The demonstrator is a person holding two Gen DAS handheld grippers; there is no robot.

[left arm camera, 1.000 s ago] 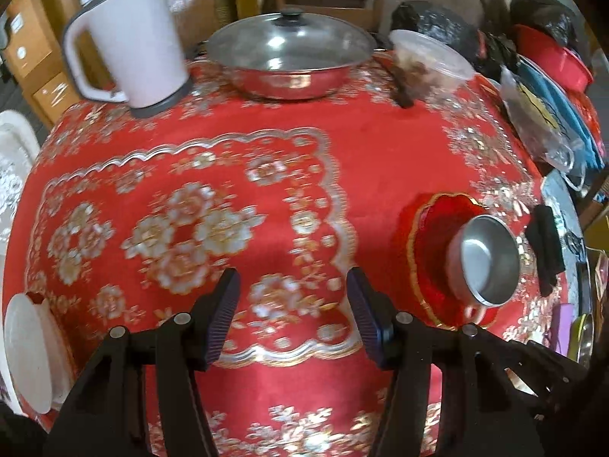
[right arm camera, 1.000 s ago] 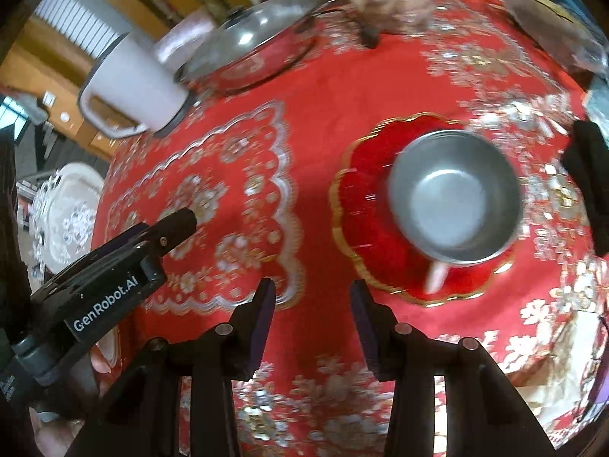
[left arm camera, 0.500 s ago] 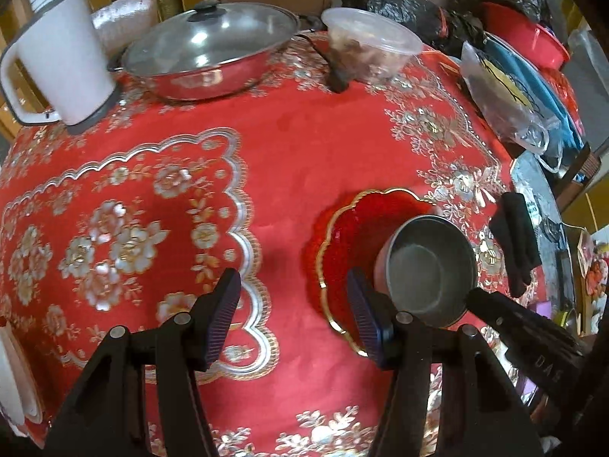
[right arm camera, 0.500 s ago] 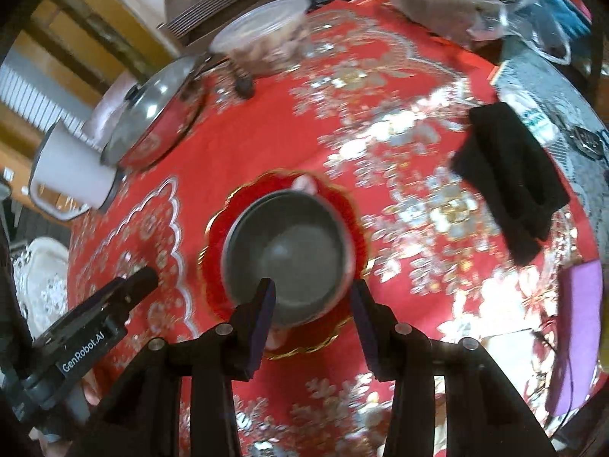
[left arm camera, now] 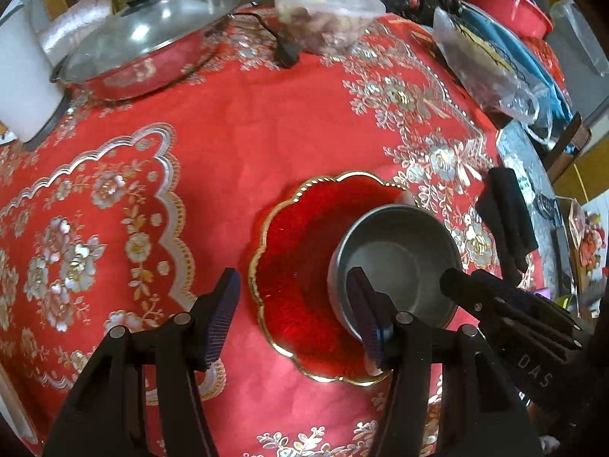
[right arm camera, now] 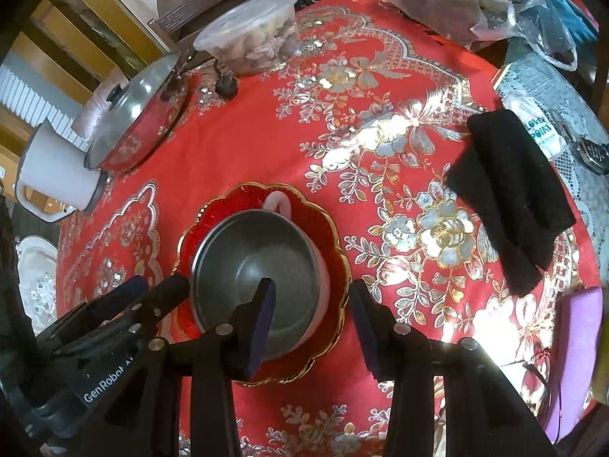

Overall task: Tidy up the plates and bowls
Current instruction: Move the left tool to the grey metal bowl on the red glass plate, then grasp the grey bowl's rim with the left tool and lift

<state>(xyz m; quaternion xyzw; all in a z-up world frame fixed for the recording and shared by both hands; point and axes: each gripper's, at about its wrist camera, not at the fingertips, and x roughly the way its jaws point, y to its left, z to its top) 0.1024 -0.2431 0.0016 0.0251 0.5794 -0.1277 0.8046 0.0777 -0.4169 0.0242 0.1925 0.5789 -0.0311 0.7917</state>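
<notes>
- On the tabletop point(left arm camera: 236, 144), red cloth with silver-gold flowers; listing left to right.
- Far left: white kettle point(right arm camera: 53, 175), upright, at the tabletop edge.
- Just beside it: steel pan with glass lid point(left arm camera: 148, 42), lid on.
- Next: clear lidded tub point(left arm camera: 323, 11) with food inside; black plug point(left arm camera: 285, 55) lies in front of it, between pan and tub.
- Left tool point(left arm camera: 295, 320): jaws wide apart, nothing between them; its right finger overlaps the near rim of the bowl in view, contact unclear.
- Centre: red scalloped plate point(left arm camera: 300, 251) with gold rim, flat on the cloth.
- Steel bowl point(right arm camera: 255, 262) sits upright on the right side of the plate; pink handle pokes out at the far side.
- Right tool point(right arm camera: 310, 312): jaws wide apart, straddling the bowl's right wall, one finger over the inside, the other outside. Not closed on it.
- Right of plate: folded black cloth point(right arm camera: 510, 194), apart from the plate.
- Far right: plastic bag point(right arm camera: 475, 3) with dark contents at the tabletop's far edge.
</notes>
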